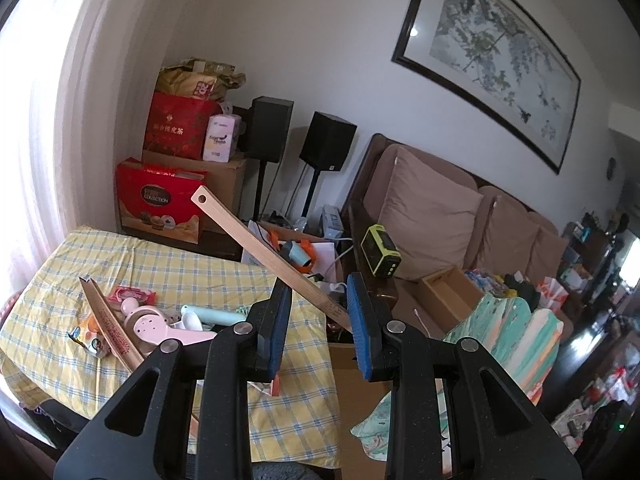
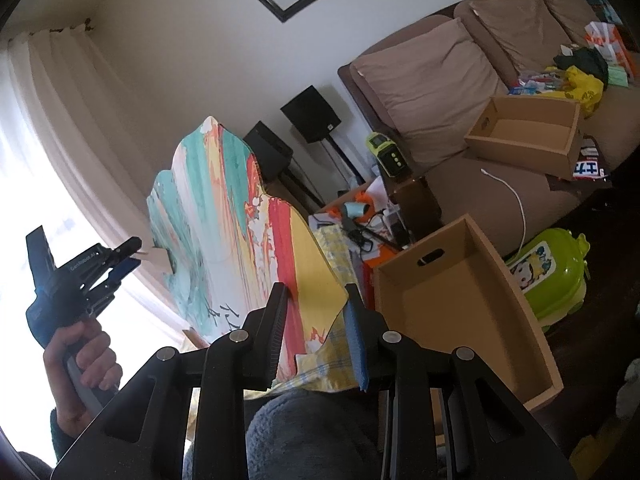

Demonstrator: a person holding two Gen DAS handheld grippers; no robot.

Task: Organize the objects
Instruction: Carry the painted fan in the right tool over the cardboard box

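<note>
- A red box far left behind the desk is reading "COLLECTION";
- The left gripper is standing narrowly parted, pinching a wooden stick slanting up-left;
- The right gripper is clamping the near edge of a colourful painted fan, upright left of a cardboard box.
</note>
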